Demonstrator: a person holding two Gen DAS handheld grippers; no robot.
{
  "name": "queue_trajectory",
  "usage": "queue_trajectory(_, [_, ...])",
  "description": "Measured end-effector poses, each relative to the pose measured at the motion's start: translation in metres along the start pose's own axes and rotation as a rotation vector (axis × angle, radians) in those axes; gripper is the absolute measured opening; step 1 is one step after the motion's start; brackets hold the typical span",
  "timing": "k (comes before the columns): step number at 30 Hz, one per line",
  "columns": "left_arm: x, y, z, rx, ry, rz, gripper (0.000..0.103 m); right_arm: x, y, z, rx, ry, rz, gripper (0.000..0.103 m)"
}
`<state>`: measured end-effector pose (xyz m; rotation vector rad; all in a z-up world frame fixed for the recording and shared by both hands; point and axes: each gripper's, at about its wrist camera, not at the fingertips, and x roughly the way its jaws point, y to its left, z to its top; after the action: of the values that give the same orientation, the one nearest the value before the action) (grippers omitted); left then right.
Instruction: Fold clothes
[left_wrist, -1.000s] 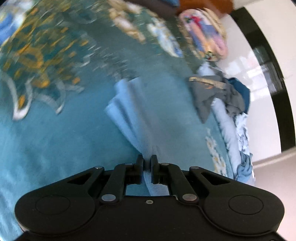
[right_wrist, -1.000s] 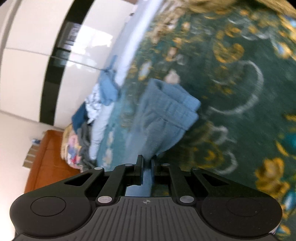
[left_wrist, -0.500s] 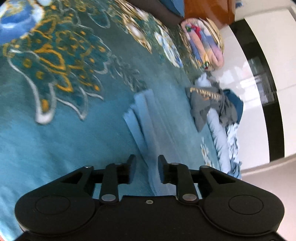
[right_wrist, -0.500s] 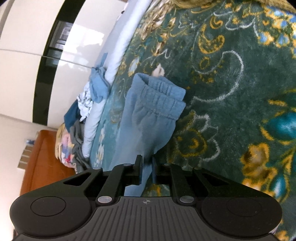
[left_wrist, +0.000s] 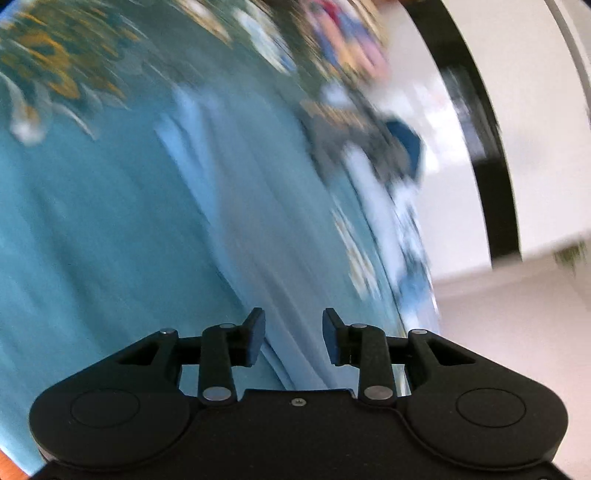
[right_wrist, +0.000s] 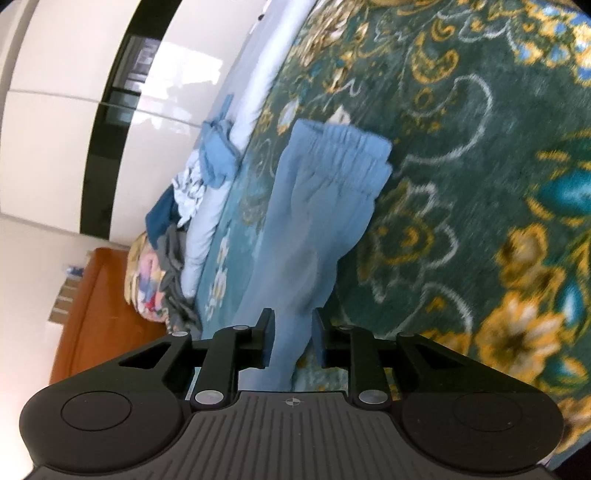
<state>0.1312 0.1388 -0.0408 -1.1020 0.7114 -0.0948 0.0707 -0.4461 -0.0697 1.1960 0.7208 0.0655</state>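
Observation:
A pair of light blue trousers (right_wrist: 325, 206) lies folded lengthwise on the green patterned cover (right_wrist: 480, 166), its elastic waistband at the far end. My right gripper (right_wrist: 293, 332) is at the near end; its jaws are opening, and the cloth runs between them with the pads off it. In the blurred left wrist view the same trousers (left_wrist: 221, 177) stretch away as a pale strip. My left gripper (left_wrist: 293, 332) hangs over their near part, jaws opening and apart, nothing pinched between them.
A heap of unfolded clothes (right_wrist: 177, 229) lies along the cover's pale blue edge, also seen as a blurred heap (left_wrist: 373, 147). Beyond the heap are a colourful bundle (right_wrist: 147, 273), a brown wooden piece of furniture (right_wrist: 88, 295) and a white wall with a black band (right_wrist: 99, 155).
Both grippers were shut on the trousers' near end a second ago. Both have let go, the left wider. The left has swung sideways, and its view is now blurred.

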Motion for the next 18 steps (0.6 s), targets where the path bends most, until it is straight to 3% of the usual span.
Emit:
queue_trajectory(4, [0.037,-0.040,-0.048,0.162,0.182,-0.073,0.044,0.004,0.005,-0.005,-0.018,0.023,0.014,0.022])
queue_trajectory(8, [0.067,-0.074,-0.091,0.341,0.314,-0.087,0.052,0.001,0.010,-0.003,-0.058,0.005,0.007,0.024])
queue_trajectory(11, [0.082,-0.086,-0.109,0.393,0.373,-0.101,0.061,-0.005,0.010,0.008,-0.082,-0.028,-0.006,0.026])
queue_trajectory(18, [0.099,-0.089,-0.132,0.440,0.443,-0.071,0.065,-0.008,-0.007,0.028,-0.047,-0.074,-0.004,0.027])
